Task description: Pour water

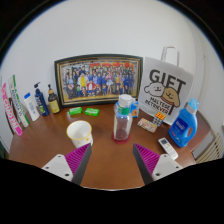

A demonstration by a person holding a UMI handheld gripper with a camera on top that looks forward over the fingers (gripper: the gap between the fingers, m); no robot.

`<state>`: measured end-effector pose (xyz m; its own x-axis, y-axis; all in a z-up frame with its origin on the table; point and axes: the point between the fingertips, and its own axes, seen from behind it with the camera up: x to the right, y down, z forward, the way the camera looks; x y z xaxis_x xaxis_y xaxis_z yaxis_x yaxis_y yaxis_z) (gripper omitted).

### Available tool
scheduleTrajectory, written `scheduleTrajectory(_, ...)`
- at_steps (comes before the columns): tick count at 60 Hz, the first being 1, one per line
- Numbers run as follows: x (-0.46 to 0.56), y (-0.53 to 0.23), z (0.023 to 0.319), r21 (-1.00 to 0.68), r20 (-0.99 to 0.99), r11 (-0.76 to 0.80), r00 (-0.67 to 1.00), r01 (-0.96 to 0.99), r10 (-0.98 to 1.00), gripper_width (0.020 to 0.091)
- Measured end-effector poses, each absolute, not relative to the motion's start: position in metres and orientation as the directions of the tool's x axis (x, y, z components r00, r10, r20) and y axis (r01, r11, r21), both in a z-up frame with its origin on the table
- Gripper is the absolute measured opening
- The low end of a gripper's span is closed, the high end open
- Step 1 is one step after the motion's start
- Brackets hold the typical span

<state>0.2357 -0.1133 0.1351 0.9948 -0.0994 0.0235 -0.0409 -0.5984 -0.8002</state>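
A clear water bottle [123, 120] with a pale cap stands upright on the wooden table [60, 150], beyond my fingers and slightly right of the gap's middle. A cream cup [79, 132] stands to its left, just beyond my left finger. My gripper [112, 163] is open, its magenta pads [79, 160] wide apart with only bare tabletop between them. It touches neither the bottle nor the cup.
A framed group photo [97, 79] and a white "GIFT" bag [166, 92] lean on the back wall. Tubes and bottles [25, 104] line the left side. A blue detergent bottle [184, 124], a white remote [168, 148] and green sponges [84, 112] lie around.
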Motion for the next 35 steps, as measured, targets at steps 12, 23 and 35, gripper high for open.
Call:
scheduleTrajectory(12, 0.189, -0.204, 0.178, -0.785, 0.089, -0.620, 0.988, -0.007, -0.123, 0.0857)
scheduleTrajectory(23, 0.161, -0.250, 0.194, -0.788, 0.102, -0.616, 0.986, 0.000, -0.130, 0.0855)
scheduleTrajectory(35, 0.149, -0.270, 0.194, -0.782, 0.121, -0.624, 0.984, 0.014, -0.129, 0.0854)
